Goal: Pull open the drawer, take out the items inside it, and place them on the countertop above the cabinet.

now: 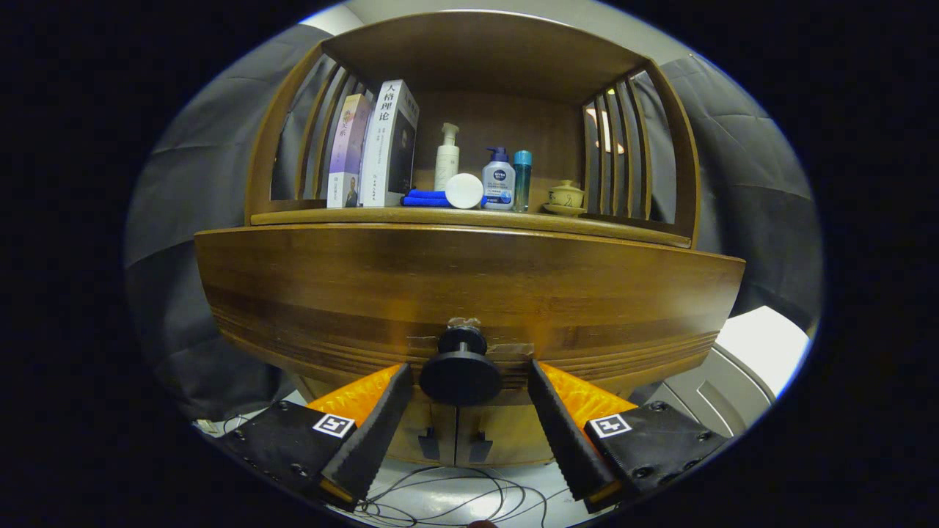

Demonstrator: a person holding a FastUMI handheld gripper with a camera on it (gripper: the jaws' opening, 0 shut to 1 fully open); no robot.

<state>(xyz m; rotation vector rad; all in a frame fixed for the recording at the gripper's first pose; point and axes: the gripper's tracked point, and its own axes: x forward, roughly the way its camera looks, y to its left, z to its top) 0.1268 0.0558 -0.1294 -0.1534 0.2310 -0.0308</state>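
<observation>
Gripper view: the gripper (pixel 465 375) has its jaws spread wide, gripping nothing, with the round black knob (pixel 460 370) between the fingers. The knob sits mid-front on the wooden drawer (pixel 308 286), under the countertop's front edge (pixel 469 218). Whether the drawer is fully shut is unclear. Centre both fingers on the knob before squeezing.

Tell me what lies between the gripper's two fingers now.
In the gripper view, the drawer's round black knob sits between the open gripper's fingers, a gap on each side; neither finger touches it.

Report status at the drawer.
Hand-held gripper open, fingers flanking drawer knob, not pressing. Drawer front looks shut. Nothing in the way.
</observation>
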